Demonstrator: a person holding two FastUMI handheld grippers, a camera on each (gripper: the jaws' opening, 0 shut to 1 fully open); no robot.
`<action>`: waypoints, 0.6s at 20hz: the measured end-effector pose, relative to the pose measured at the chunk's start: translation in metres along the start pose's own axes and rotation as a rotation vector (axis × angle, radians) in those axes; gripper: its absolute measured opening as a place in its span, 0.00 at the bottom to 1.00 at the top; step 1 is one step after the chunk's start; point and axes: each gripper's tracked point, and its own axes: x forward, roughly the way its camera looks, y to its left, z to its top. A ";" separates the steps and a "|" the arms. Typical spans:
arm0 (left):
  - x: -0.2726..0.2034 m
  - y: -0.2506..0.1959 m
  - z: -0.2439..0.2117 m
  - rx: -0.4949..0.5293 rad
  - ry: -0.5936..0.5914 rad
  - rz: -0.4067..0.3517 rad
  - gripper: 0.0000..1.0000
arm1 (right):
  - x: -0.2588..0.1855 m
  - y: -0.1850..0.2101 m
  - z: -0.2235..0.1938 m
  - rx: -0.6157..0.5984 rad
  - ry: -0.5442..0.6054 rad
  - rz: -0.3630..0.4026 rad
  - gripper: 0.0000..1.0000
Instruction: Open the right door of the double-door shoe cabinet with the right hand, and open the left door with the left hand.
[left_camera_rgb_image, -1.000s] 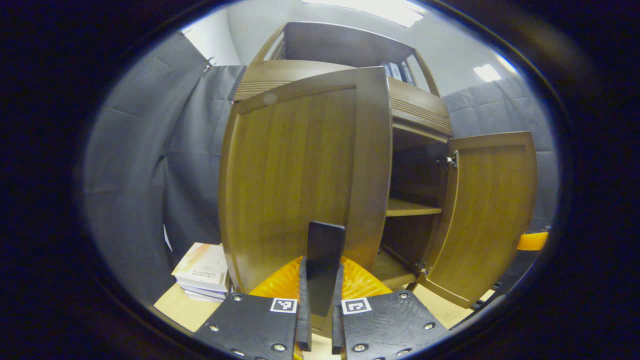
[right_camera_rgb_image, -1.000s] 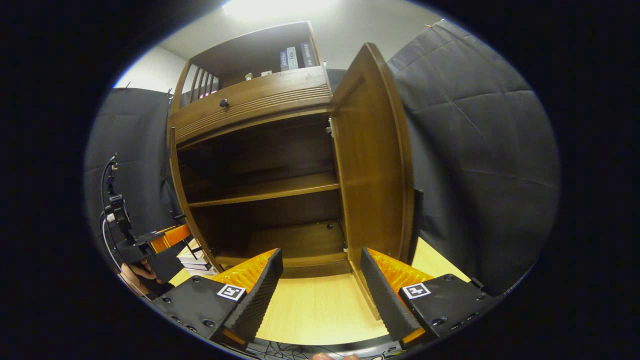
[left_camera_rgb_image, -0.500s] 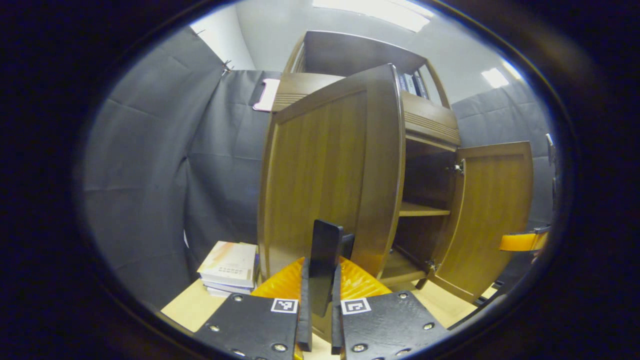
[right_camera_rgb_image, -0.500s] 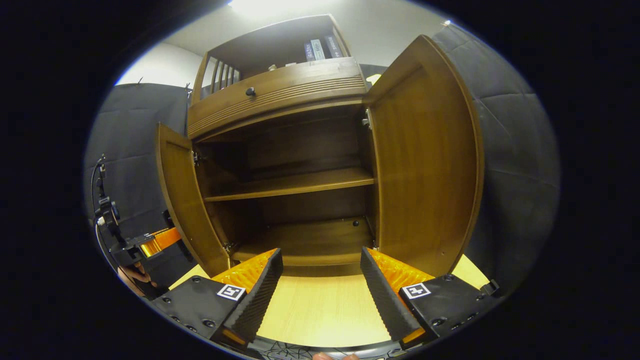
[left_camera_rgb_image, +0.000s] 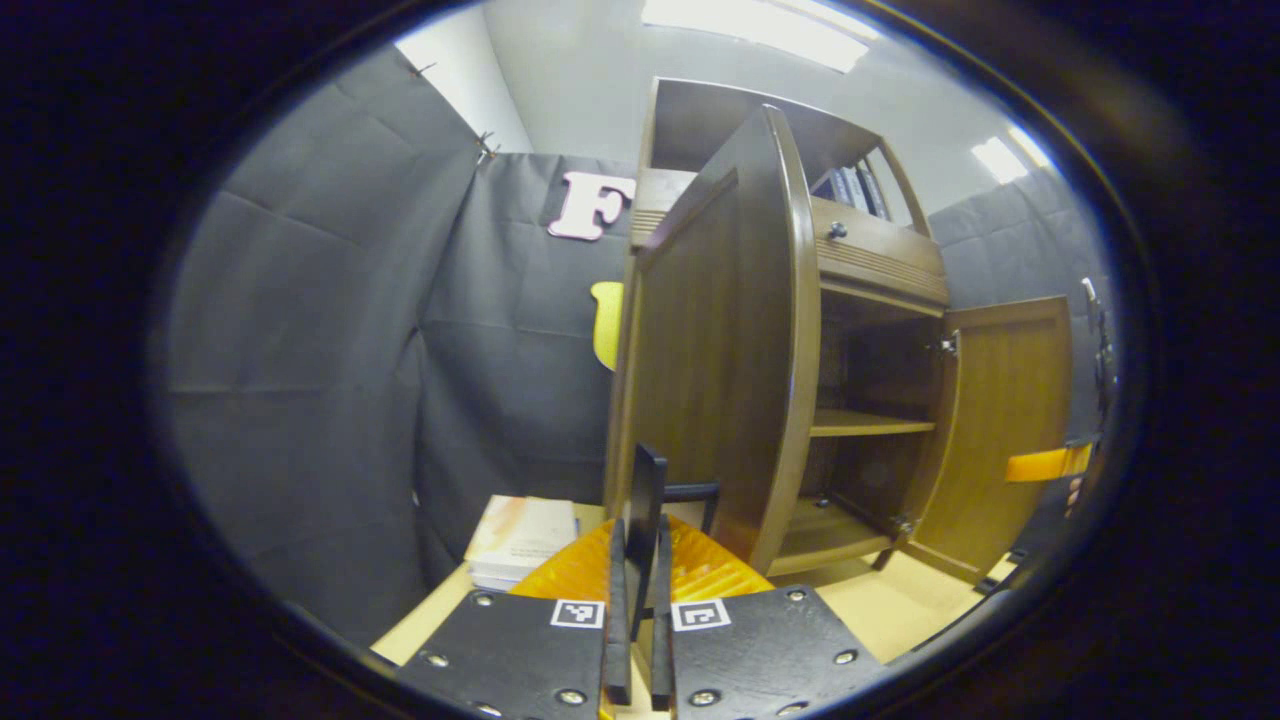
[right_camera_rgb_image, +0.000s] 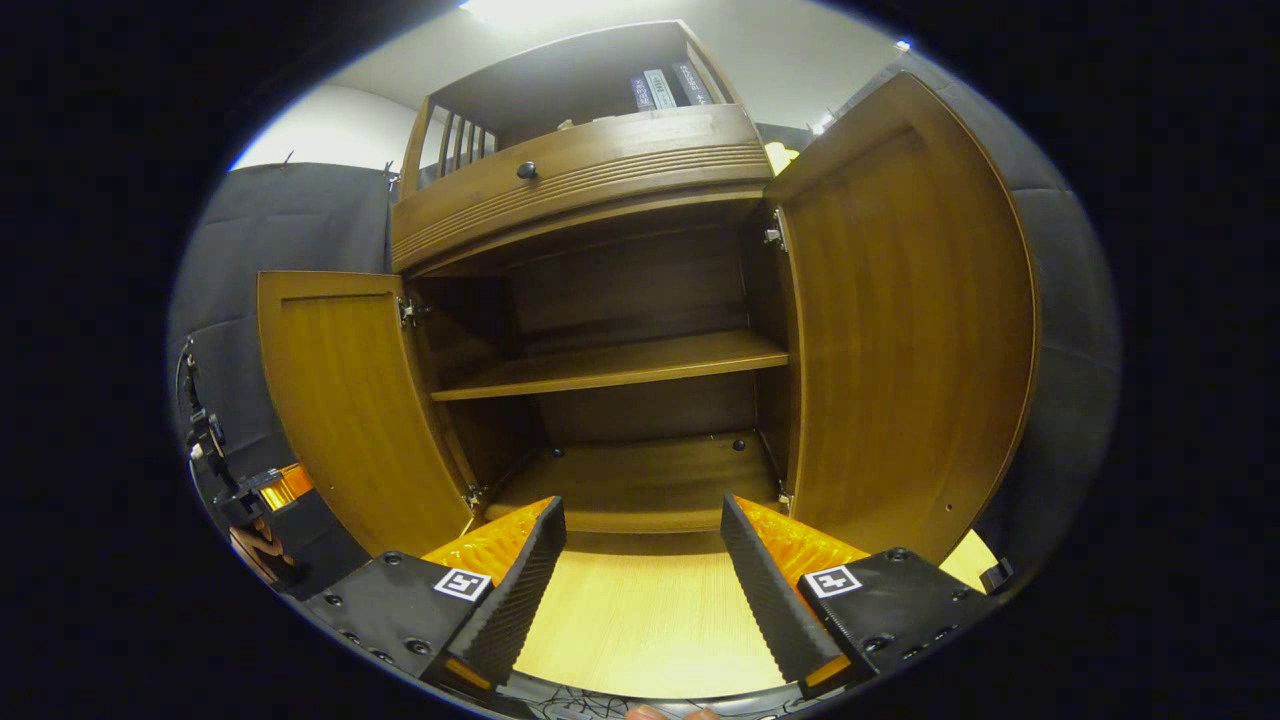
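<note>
Swinging the left brown wooden door out by its slim black handle, I keep my left tool clamped on it, and the door has turned almost edge-on since a second ago. My right tool hangs spread and empty before the wooden shoe cabinet, its right brown door already wide, so the task looks nearly finished.

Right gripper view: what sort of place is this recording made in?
Probably a staged recording booth, not a lived-in home: dark grey quilted cloth hangs as walls around a brown wooden double-door shoe cabinet standing on a pale wooden surface, under ceiling light panels.
</note>
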 end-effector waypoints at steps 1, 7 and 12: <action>-0.005 0.015 -0.001 0.003 -0.007 0.005 0.10 | 0.001 0.002 0.000 -0.008 0.003 0.001 0.93; 0.004 0.046 -0.001 0.023 0.009 -0.056 0.07 | 0.007 0.008 0.005 -0.024 0.001 0.005 0.98; 0.001 0.054 -0.002 0.036 0.023 -0.064 0.07 | 0.009 -0.003 0.015 -0.056 -0.030 -0.020 0.98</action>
